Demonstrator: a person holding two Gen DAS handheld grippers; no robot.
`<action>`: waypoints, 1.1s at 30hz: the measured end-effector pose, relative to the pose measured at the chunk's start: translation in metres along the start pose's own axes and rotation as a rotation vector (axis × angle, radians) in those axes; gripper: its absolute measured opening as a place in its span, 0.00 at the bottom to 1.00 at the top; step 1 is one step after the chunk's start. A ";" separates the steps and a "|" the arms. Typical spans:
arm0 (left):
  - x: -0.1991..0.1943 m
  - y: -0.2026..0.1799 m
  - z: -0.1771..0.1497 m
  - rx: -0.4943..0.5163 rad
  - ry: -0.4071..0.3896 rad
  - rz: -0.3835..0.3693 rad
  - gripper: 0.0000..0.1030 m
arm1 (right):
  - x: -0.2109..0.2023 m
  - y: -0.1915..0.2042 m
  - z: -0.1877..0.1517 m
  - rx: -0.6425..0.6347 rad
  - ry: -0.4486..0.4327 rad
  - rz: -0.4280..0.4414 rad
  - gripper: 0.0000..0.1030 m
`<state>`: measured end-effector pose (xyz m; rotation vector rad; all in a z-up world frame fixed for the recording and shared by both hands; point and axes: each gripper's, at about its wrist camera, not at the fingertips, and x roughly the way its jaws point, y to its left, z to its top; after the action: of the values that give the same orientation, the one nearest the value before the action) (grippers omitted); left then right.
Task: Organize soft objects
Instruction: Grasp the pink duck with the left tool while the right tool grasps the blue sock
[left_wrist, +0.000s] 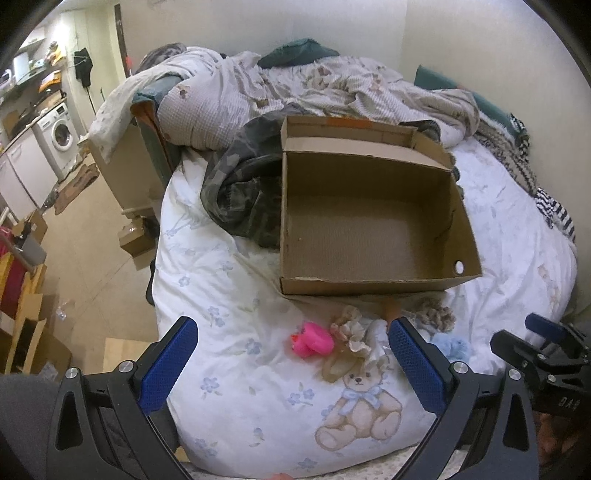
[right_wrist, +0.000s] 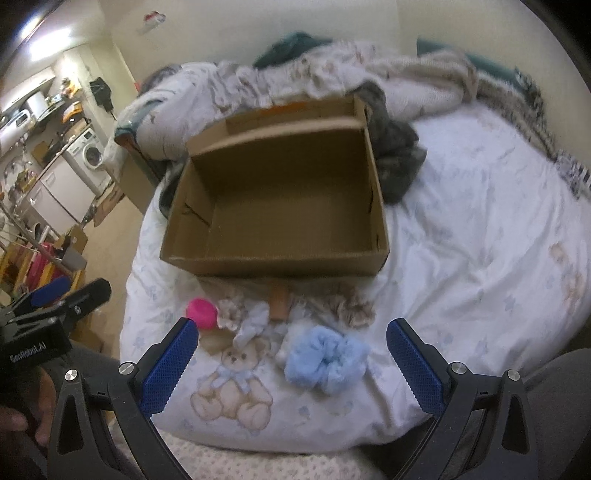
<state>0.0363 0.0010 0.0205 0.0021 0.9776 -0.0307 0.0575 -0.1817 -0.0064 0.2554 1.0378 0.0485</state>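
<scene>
An empty open cardboard box (left_wrist: 373, 284) (right_wrist: 273, 264) lies on the white bedspread. In front of it lie several small soft items: a pink one (left_wrist: 312, 341) (right_wrist: 201, 312), a beige frilly scrunchie (left_wrist: 349, 328) (right_wrist: 231, 312), a brown-grey scrunchie (left_wrist: 436, 312) (right_wrist: 351, 302), a fluffy light-blue scrunchie (left_wrist: 452, 345) (right_wrist: 325, 360) and a small brown piece (right_wrist: 279, 302). My left gripper (left_wrist: 291, 345) is open above the pink and beige items. My right gripper (right_wrist: 291, 347) is open above the blue scrunchie and also shows in the left wrist view (left_wrist: 532, 336).
A camouflage garment (left_wrist: 240, 188) lies against the box's left side. Rumpled bedding and pillows (left_wrist: 295, 85) fill the far end of the bed. The floor, cardboard boxes (left_wrist: 29, 332) and a washing machine (left_wrist: 61, 134) are to the left.
</scene>
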 end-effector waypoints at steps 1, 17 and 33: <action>0.004 0.003 0.004 -0.003 0.013 0.006 1.00 | 0.005 -0.005 0.002 0.022 0.028 0.010 1.00; 0.098 0.041 0.004 -0.180 0.289 -0.050 1.00 | 0.117 -0.040 -0.010 0.193 0.383 -0.021 1.00; 0.175 0.018 -0.007 -0.199 0.482 -0.082 0.67 | 0.109 -0.039 -0.015 0.127 0.386 0.110 0.35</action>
<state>0.1287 0.0144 -0.1288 -0.2226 1.4588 -0.0075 0.0971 -0.1995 -0.1144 0.4304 1.4119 0.1356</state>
